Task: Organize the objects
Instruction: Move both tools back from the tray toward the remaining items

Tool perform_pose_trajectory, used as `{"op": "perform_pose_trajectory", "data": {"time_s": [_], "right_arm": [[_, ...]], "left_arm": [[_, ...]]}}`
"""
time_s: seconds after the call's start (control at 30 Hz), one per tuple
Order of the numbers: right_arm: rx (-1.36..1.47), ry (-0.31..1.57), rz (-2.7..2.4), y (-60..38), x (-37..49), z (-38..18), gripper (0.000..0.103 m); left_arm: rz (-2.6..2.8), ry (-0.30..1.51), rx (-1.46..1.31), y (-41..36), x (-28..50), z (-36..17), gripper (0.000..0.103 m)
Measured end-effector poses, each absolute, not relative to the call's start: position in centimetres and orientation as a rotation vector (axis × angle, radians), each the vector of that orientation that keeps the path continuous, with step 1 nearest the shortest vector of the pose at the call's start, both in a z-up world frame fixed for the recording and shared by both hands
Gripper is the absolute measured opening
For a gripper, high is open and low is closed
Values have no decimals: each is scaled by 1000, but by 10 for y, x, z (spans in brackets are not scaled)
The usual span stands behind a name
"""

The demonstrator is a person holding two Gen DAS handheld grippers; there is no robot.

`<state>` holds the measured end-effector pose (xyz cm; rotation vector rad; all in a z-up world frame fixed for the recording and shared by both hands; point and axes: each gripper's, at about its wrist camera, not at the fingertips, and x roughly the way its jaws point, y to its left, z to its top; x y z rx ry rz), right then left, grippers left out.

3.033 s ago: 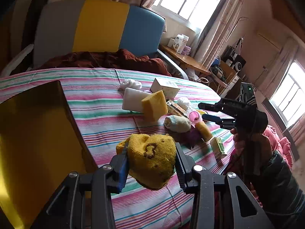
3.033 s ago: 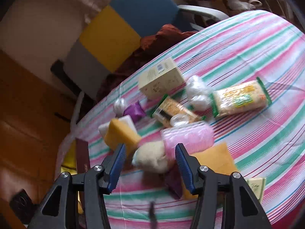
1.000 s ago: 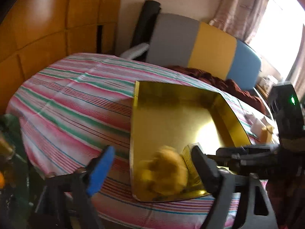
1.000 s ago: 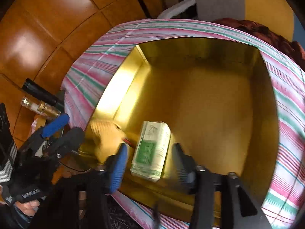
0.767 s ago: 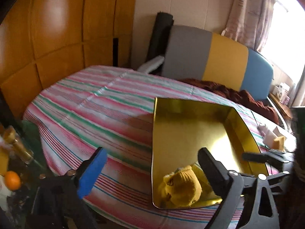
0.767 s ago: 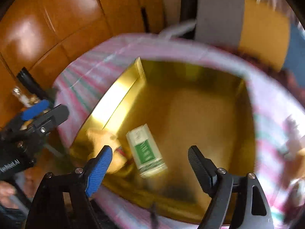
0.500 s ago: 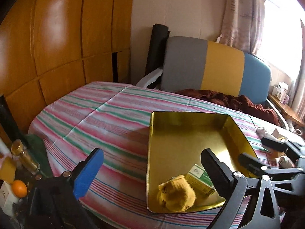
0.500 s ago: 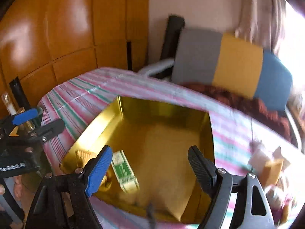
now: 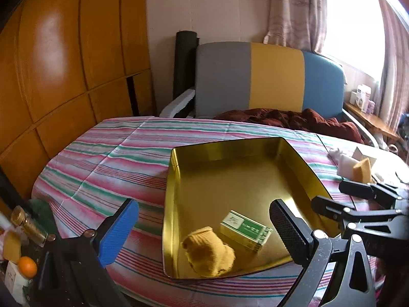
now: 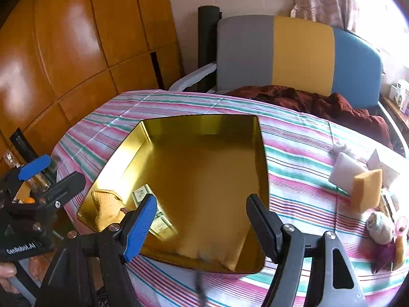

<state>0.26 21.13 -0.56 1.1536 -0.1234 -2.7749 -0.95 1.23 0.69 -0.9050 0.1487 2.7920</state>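
Striped tablecloth (image 9: 107,158) carries a gold tray (image 9: 173,199) holding, at its near end, a yellow knitted sock (image 9: 208,254) just beside a green-and-white carton (image 9: 244,230), with left gripper (image 9: 204,230) and right gripper (image 10: 202,227) both spread wide and empty above it.

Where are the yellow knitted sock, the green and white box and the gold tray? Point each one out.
yellow knitted sock (image 9: 209,252): left wrist view, middle of its knitted body.
green and white box (image 9: 245,230): left wrist view, its green top face.
gold tray (image 9: 167,197): left wrist view, its left wall.
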Motion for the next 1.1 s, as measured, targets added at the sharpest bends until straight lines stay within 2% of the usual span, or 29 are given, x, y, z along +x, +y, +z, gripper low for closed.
{"op": "perform_pose_trajectory", "data": {"time_s": [0.37, 0.73, 0.83, 0.9, 1.1], "right_arm": [[1140, -174, -2893, 261, 12, 5, 74], [1202, -407, -3102, 387, 39, 16, 74], [1208, -521, -3190, 435, 58, 22, 74], [1209, -627, -3230, 466, 70, 25, 74], [1203, -1093, -3224, 546, 101, 4, 75]], "left_arm": [[2732, 255, -859, 47, -1, 14, 102], [2562, 291, -823, 92, 7, 17, 102], [2497, 292, -839, 107, 8, 15, 102], [2443, 279, -857, 119, 8, 13, 92], [2301, 307, -865, 164, 13, 9, 86]]}}
